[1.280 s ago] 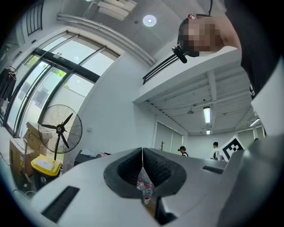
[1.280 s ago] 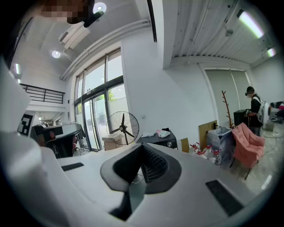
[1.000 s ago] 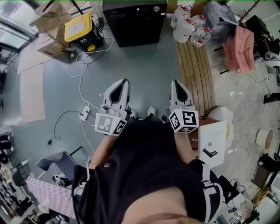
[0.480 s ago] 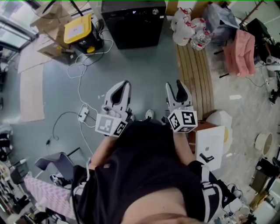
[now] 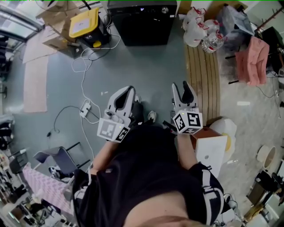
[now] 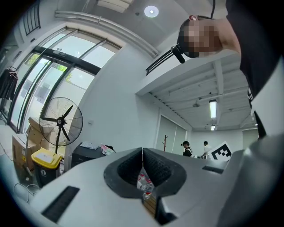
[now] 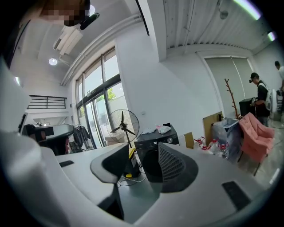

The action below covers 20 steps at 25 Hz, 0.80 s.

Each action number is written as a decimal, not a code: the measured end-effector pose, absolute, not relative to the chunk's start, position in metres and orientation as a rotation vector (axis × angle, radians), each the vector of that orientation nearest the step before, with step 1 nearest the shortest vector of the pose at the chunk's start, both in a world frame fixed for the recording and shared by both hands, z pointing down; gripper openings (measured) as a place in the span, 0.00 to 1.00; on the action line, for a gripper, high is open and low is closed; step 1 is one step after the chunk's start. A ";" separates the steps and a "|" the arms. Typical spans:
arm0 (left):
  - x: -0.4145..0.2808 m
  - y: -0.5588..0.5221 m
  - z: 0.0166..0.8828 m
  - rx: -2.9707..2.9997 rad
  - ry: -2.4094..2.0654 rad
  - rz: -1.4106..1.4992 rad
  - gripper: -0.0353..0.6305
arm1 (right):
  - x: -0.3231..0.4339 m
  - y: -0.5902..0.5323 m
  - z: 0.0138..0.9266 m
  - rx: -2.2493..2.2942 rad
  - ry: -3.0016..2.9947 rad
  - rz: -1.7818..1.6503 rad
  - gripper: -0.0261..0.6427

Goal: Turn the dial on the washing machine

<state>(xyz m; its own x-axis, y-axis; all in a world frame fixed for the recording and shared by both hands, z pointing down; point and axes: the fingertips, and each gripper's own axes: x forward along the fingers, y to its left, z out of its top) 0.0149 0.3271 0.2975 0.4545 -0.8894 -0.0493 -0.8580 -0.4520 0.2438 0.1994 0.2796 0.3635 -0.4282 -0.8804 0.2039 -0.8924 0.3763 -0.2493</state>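
Approach: dial (image 5: pixel 165 9) on washing machine (image 5: pixel 142 24) well off. R gripper (image 5: pixel 183 87) jaws apart, L gripper (image 5: pixel 128 90) clenched, both empty. Next: close in.

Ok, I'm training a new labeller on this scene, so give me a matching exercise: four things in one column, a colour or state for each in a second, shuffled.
1. left tongs
2. right tongs
3. washing machine
4. box lid

A. yellow
B. shut, nothing held
C. black
D. open, nothing between them

Pairs: 1-B, 2-D, 3-C, 4-A
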 end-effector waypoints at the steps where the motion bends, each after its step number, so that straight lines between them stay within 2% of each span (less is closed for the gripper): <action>1: 0.012 0.316 0.301 2.513 -1.532 -0.247 0.09 | 0.197 0.269 0.368 1.655 -2.573 0.510 0.35; 9: -0.023 0.183 0.322 2.506 -1.508 -0.277 0.09 | 0.152 0.134 0.390 1.619 -2.545 0.496 0.35; 20: -0.078 -0.024 0.309 2.582 -1.412 -0.320 0.09 | 0.098 -0.070 0.410 1.640 -2.469 0.535 0.35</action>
<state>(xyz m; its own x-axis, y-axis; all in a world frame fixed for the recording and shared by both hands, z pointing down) -0.0785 -0.0239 0.3088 0.5256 -0.8447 -0.1011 -0.8055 -0.5324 0.2601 0.0979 -0.0698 0.4102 -0.4011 -0.8660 0.2986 -0.9119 0.3467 -0.2195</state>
